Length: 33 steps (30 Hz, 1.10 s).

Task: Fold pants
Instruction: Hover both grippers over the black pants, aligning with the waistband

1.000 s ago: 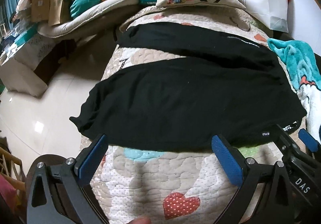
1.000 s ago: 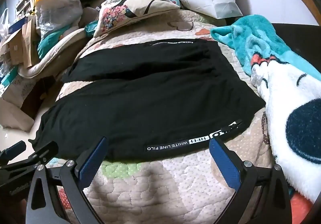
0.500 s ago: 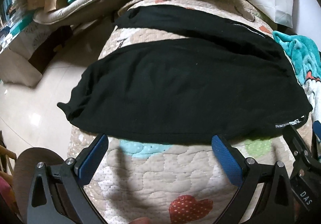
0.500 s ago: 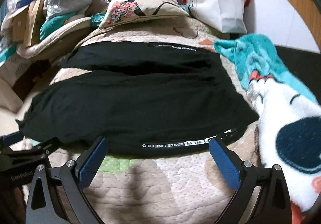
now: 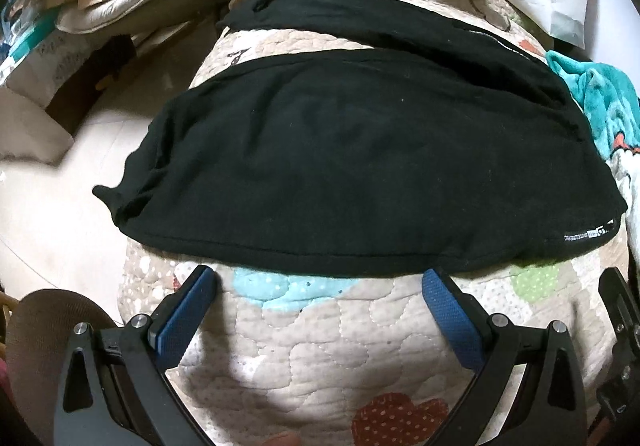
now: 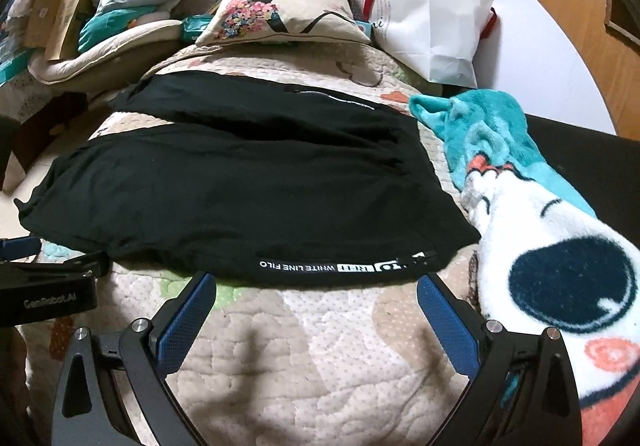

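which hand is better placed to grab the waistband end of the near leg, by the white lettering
Right. The right tongs are open just short of the pants hem, with the white lettering between their tips. The left tongs face mid-leg, with the lettering far off to their right.

Black soft-knit pants (image 5: 360, 166), one pair. Spread flat and unfolded across a quilted patchwork bedspread (image 5: 320, 346), legs running toward the left. Near leg broad, its cuff end crumpled and drooping over the bed's left edge. Far leg narrower, lying parallel, parted from the near one by a wedge of bare quilt. White printed lettering (image 6: 340, 268) runs along the near hem at the right-hand end; a second white line marks the far edge.
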Motion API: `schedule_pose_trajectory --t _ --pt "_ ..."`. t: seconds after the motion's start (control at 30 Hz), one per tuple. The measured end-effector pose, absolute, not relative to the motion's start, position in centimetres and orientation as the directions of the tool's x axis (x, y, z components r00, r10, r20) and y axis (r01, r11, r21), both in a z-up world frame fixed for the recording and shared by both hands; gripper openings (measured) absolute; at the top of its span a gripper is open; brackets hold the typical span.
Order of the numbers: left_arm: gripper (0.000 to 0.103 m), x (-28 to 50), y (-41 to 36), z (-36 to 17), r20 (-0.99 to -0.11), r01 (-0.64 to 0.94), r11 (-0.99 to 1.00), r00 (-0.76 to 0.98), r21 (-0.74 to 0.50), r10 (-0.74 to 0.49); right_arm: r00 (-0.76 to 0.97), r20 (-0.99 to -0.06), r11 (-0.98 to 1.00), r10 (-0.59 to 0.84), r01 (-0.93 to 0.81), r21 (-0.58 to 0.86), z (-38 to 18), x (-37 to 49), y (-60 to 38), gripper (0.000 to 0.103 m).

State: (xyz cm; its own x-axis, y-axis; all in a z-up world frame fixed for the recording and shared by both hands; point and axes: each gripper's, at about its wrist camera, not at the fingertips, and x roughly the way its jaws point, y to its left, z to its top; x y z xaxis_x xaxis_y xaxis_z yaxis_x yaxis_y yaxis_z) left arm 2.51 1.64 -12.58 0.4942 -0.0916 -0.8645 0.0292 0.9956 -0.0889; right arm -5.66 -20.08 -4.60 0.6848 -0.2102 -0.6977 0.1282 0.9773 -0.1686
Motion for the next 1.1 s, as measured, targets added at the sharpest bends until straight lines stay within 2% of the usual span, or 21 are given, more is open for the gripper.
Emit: schedule_pose_trajectory --t 0.4,0.67,1.1 --pt "0.103 2.5 2.0 -12.7 -0.861 0.043 0.992 0.492 -0.119 -0.125 0.696 -0.684 0.975 -0.219 0.170 -0.139 -3.7 -6.8 -21.0 0.102" --pt "0.103 1.6 2.6 -11.6 -0.843 0.033 0.989 0.520 -0.143 -0.140 0.712 -0.678 0.983 -0.184 0.138 -0.122 -3.7 -7.0 -20.7 0.102" --pt "0.103 0.0 1.1 -7.8 -0.712 0.056 0.998 0.701 -0.004 -0.042 0.693 -0.718 0.998 -0.065 0.044 -0.047 -4.8 -6.4 -19.6 0.102"
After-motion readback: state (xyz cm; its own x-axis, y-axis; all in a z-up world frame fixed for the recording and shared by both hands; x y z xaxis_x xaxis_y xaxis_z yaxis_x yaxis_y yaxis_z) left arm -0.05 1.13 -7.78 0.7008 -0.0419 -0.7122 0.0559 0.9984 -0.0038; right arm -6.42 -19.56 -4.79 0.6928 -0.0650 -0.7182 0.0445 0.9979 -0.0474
